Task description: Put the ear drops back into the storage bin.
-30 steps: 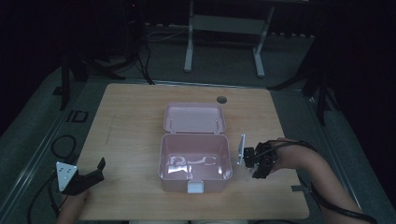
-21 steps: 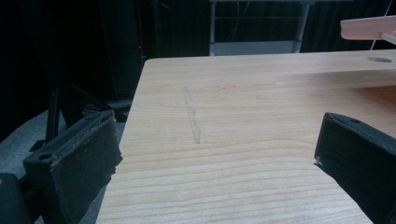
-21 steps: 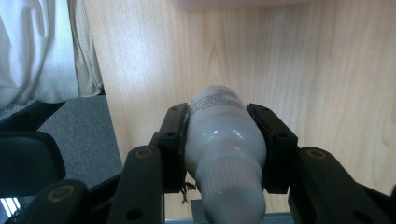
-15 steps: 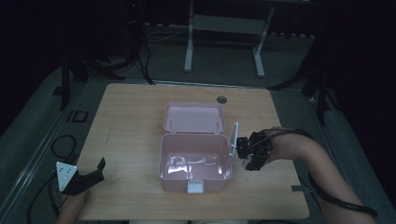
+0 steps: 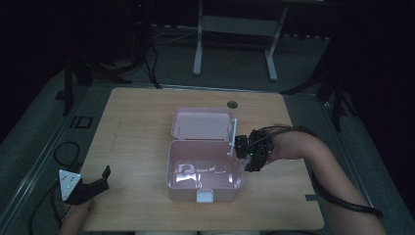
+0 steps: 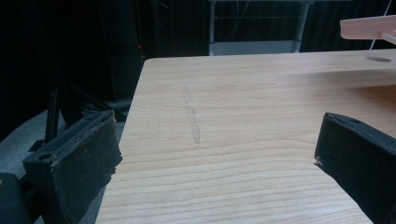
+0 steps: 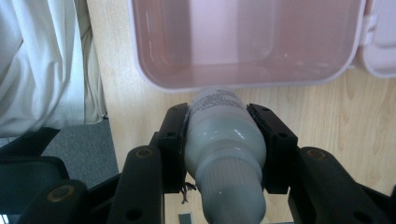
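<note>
Smooth white bottle (image 7: 224, 140) clamped; glossy pink box (image 5: 205, 171) open.

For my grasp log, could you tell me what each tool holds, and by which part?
The right tool grips a white bottle around its body, above the ribbed cap. The left tool is open and holds nothing.

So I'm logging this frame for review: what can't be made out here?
- Bottle label: right gripper view, print too small and blurred to read.
- Bottle cap end: cut off by that view's bottom edge, between the right hand-held gripper jaws.
- Pink box contents: high view, glare and dim light; cannot tell what lies inside.
- Box in left gripper view: cut off by the right edge.
- Left hand: high view, cut by the bottom edge.
</note>
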`<action>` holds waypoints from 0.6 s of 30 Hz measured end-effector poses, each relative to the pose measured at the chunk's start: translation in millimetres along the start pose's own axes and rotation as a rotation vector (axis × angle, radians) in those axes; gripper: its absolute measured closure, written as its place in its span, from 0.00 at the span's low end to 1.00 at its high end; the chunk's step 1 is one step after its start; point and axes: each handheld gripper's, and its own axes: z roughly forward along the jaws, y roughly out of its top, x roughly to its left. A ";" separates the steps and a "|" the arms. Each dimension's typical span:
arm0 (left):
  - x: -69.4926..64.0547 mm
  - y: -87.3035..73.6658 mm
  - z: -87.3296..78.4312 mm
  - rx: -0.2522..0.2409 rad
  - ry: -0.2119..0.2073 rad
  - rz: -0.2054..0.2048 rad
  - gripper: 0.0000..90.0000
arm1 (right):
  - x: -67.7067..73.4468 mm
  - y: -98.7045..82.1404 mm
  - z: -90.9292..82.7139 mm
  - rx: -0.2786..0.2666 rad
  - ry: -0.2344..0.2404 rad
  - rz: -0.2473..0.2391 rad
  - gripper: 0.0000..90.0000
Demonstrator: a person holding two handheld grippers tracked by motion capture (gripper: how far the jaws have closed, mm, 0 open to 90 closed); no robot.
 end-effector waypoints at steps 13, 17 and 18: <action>0.1 0.0 0.1 -0.001 -0.004 0.000 0.00 | -3.5 28.9 16.3 -0.014 0.025 -0.039 0.66; 0.1 0.0 0.2 0.000 -0.004 0.000 0.00 | -4.5 36.7 29.2 -0.003 0.039 -0.057 0.66; 0.1 0.0 0.2 0.000 -0.004 0.000 0.00 | -4.6 38.3 32.2 -0.001 0.044 -0.057 0.66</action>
